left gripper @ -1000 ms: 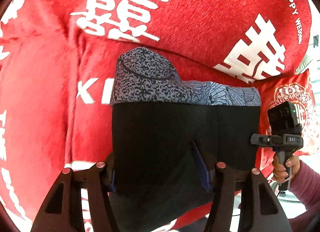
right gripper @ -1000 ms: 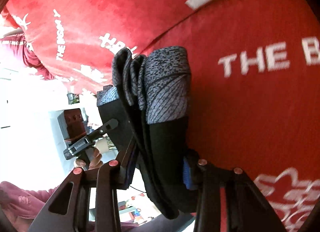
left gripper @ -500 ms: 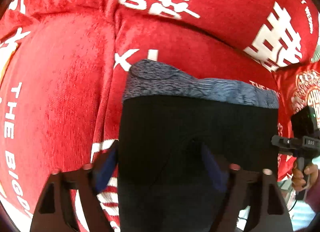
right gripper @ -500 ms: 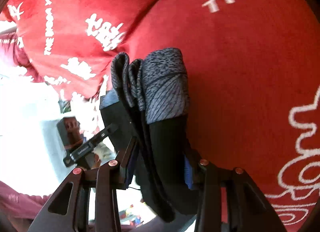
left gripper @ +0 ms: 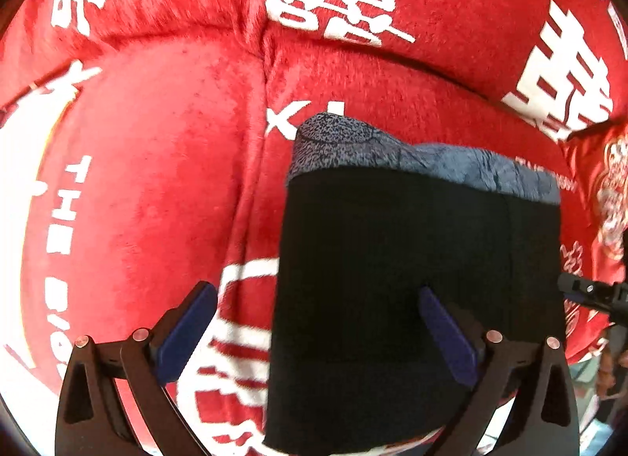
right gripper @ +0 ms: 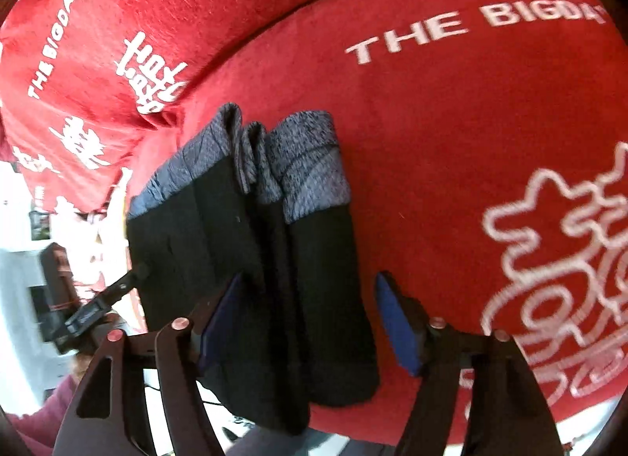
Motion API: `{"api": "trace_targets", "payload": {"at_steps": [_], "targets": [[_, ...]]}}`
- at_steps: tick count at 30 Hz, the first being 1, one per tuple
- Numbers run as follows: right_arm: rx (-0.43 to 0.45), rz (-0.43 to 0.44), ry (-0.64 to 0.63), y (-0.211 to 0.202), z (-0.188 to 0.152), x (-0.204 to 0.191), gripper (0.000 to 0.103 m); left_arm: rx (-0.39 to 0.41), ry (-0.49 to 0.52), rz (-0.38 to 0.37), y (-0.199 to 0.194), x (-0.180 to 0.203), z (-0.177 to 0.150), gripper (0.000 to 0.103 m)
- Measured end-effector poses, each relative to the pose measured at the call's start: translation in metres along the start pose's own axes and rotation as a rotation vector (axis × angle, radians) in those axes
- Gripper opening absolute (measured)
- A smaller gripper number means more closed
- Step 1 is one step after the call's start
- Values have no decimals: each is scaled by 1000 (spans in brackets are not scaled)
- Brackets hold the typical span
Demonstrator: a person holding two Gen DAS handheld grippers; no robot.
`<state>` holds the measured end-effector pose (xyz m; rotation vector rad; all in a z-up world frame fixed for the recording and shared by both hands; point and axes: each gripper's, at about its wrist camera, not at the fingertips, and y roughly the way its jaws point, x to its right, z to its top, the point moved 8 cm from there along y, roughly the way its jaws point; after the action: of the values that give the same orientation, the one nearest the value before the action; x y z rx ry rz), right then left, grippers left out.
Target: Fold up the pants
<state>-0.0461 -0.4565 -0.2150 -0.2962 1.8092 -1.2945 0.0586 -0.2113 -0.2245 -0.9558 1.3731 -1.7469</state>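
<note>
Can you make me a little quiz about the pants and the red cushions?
1. True or false: the left claw is squeezing the pants.
2. What colour is the pants' band? A) grey B) yellow C) green
3. What do the pants lie on?

Key:
1. False. Both claws are opening; the left one's pads stand clear of the cloth.
2. A
3. A red cushion with white writing.
</note>
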Motion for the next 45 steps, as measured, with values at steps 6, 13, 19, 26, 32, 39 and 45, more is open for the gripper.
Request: {"api": "trace_targets", "payload": {"at_steps": [6,13,19,26,32,39,45], "targets": [[21,-100,24,-20,-29,3,80,-27,49,85,-21,4,-26,103],[67,-254,-32,-48,-65,-12,91,-29,119,123,-48,23,-53,103],[123,-363,-147,-73,-87,-47,103,3,133,149,-86,34,-60,103],[108,-335,-128,-96,-110,-81,103,29,153,172,-131,39,-63,103],[106,-327,-78,-111,-121,-101,103,41,172,172,-159,38,-65,103],[144,-368,-109,-129,-124,-129,103,69,166,166,-185,35,-66,103],[172,-392,-140,-142,-117,-146,103,84,124,173,-200,29,-61,103]]}}
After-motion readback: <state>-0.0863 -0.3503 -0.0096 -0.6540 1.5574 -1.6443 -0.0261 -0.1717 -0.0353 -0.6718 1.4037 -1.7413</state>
